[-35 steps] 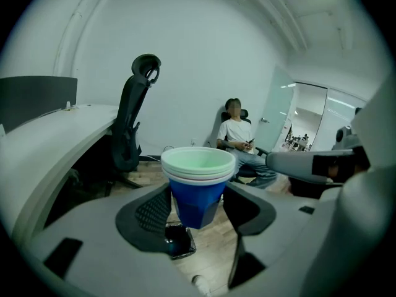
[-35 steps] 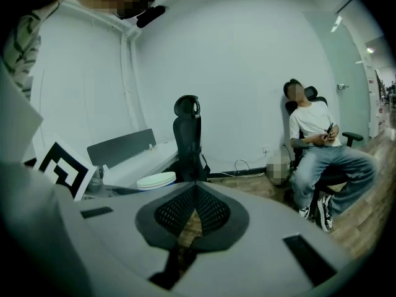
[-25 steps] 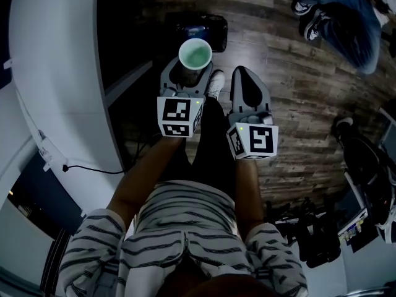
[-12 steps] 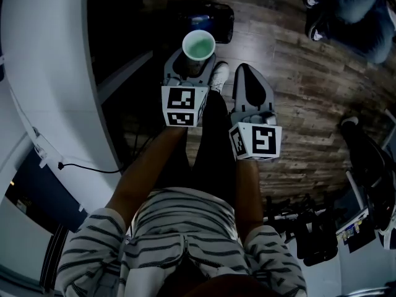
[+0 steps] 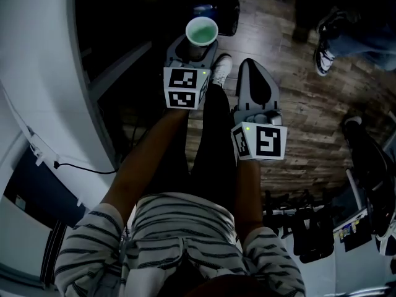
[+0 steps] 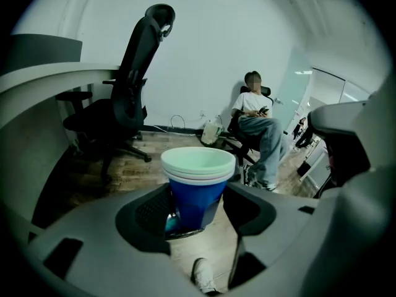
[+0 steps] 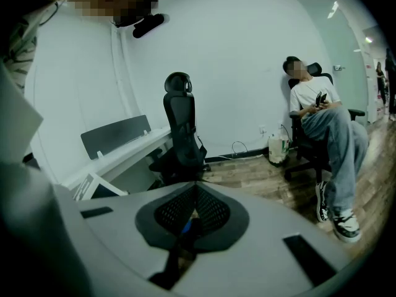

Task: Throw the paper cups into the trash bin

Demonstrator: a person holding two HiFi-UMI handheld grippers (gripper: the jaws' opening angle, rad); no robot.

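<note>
A stack of blue paper cups (image 5: 201, 31) with a pale inside stands upright between the jaws of my left gripper (image 5: 197, 45), which is shut on its lower part. In the left gripper view the cups (image 6: 198, 187) fill the middle, pinched near the base by the left gripper (image 6: 195, 212). Just beyond the cups, a dark trash bin (image 5: 218, 10) with something blue inside sits on the wooden floor. My right gripper (image 5: 253, 73) hangs beside the left one, jaws pressed together with nothing in them, as the right gripper view (image 7: 195, 218) also shows.
A white curved desk (image 5: 37, 73) with a cable (image 5: 80, 166) runs along the left. A black office chair (image 6: 124, 104) stands by the desk. A seated person (image 7: 315, 116) is to the right, shoes (image 5: 325, 54) on the floor. Dark equipment (image 5: 322, 234) lies at the lower right.
Both grippers have sunk toward the floor, the left one more. The cups, still held, now sit closer to the trash bin in the head view.
</note>
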